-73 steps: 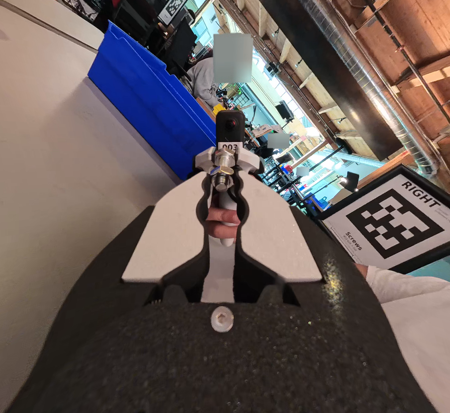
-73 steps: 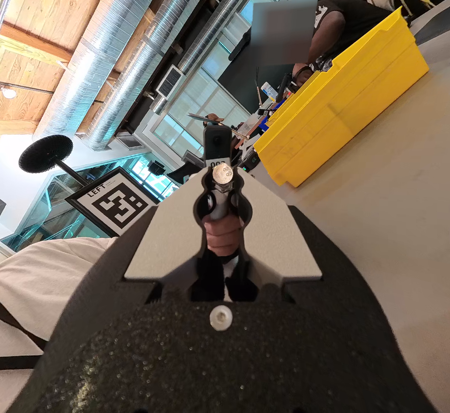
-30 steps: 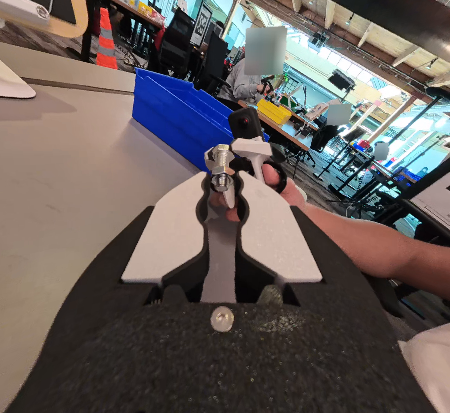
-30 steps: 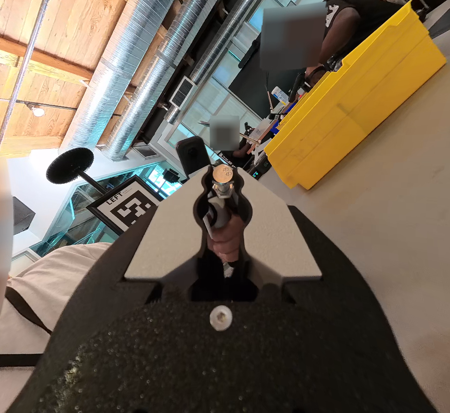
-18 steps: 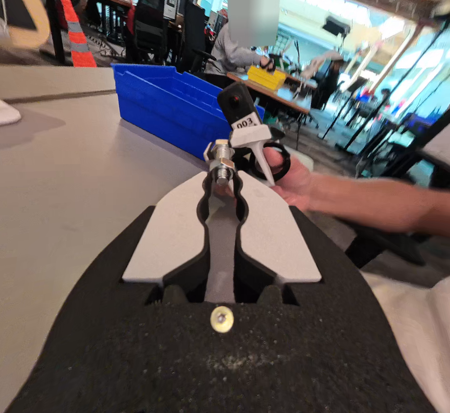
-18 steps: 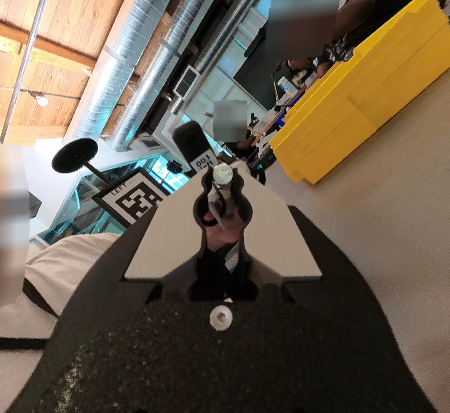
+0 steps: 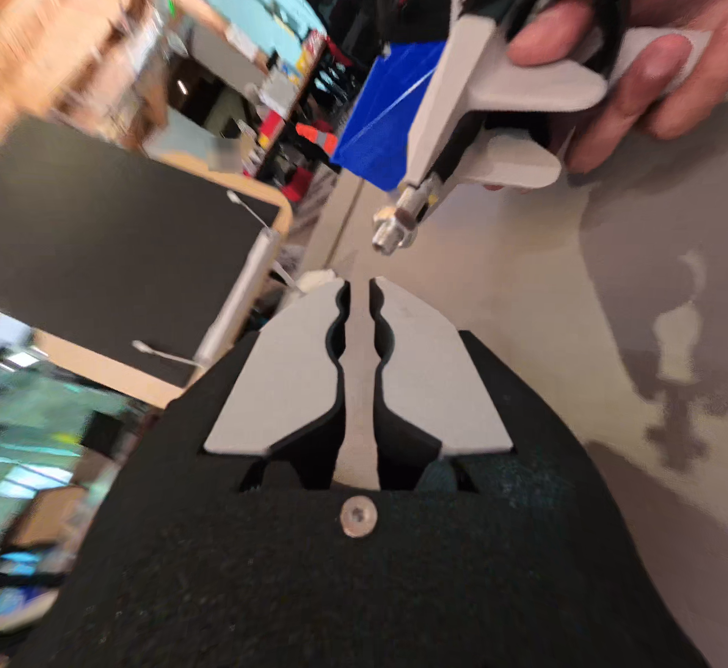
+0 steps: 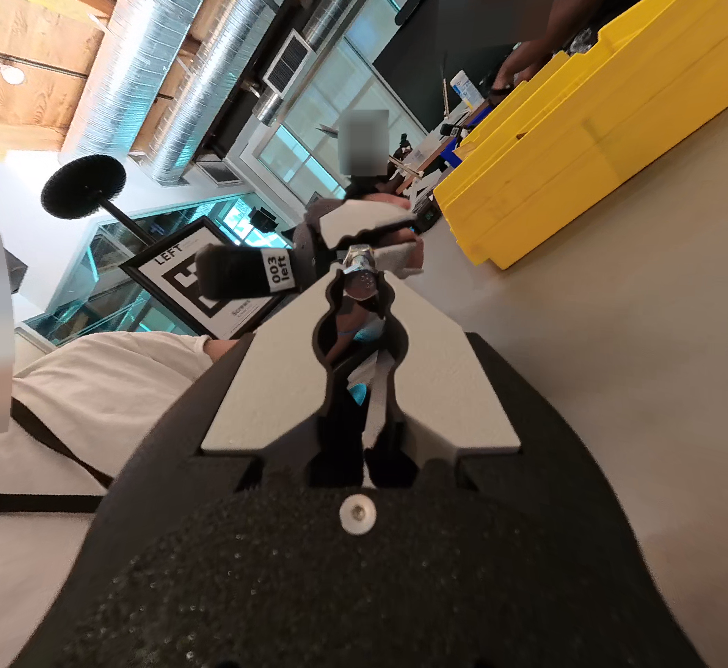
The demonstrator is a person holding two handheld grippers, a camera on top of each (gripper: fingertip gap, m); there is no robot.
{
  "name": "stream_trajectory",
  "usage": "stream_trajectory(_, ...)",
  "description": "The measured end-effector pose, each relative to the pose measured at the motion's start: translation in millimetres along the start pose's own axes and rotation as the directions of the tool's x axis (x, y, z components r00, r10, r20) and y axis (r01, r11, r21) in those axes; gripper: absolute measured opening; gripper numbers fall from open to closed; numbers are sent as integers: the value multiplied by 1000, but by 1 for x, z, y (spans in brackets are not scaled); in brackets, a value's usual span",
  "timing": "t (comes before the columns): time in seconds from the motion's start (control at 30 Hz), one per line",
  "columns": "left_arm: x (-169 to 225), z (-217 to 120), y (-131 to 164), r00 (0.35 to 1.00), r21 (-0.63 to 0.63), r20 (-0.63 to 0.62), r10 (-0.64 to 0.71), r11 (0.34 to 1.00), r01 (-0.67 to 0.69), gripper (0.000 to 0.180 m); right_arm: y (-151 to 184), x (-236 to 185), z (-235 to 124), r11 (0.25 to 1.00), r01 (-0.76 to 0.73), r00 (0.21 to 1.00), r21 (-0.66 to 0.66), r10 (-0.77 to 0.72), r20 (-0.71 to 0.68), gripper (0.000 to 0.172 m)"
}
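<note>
Hanging just below the silver bolt (image 7: 388, 229), the left claw (image 7: 359, 286) is showing a thin gap with nothing in it, and its tips are not touching the bolt. The right claw (image 8: 360, 282) is pinching the bolt's head tight. Counting up: one bolt, one nut (image 7: 405, 216) on it, two claws, one blue bin (image 7: 378, 129) behind the bolt, one yellow bin (image 8: 591, 137) right of the bolt, one counter (image 7: 512, 314) under it.

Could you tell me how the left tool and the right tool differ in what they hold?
The left tool grips nothing, its jaws narrowly parted; the right tool clamps a metal bolt by its head. The left tool stands apart from the bolt. Both have pale grey fingers.
</note>
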State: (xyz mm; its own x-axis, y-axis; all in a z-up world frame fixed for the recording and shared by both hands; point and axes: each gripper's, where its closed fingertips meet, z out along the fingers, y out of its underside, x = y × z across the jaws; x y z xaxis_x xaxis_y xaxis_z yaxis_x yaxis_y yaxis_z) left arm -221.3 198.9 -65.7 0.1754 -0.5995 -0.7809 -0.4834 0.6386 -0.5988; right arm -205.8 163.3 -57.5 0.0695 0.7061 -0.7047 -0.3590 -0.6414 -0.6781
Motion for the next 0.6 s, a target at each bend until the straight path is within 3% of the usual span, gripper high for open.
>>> stream_trajectory(0.07, 5, 5, 9, 968, -50, -79, -239, 971, 235, 18, -5, 2, -2, 1000, 9, 1000, 23, -9, -13, 17)
stream_trajectory(0.1, 12, 5, 8, 911, -62, -152, -383, 924, 378, 24, -6, 3, -4, 999, 17, 1000, 31, -16, -24, 17)
stream_trajectory(0.13, 16, 5, 4, 821, -72, -222, -526, 848, 525, 26, -8, 5, -5, 999, 29, 999, 36, -28, -40, 16)
stream_trajectory(0.2, 20, 3, -10, 560, -102, -365, -744, 629, 770, 33, -8, 8, -7, 998, 55, 996, 21, -53, -68, 17)
stream_trajectory(0.27, 16, 0, -20, 301, -141, -457, -837, 403, 904, 32, -6, 9, -7, 997, 75, 994, 2, -74, -83, 17)
stream_trajectory(0.33, 12, 0, -23, 127, -178, -497, -858, 244, 953, 29, -5, 9, -6, 997, 80, 993, -3, -80, -85, 17)
stream_trajectory(0.4, 13, -1, -23, 55, -208, -513, -857, 186, 960, 29, -4, 10, -5, 997, 81, 993, -5, -81, -87, 17)
stream_trajectory(0.6, 26, 0, -26, -69, -312, -528, -846, 118, 943, 30, 0, 12, -1, 994, 102, 989, -30, -104, -104, 17)
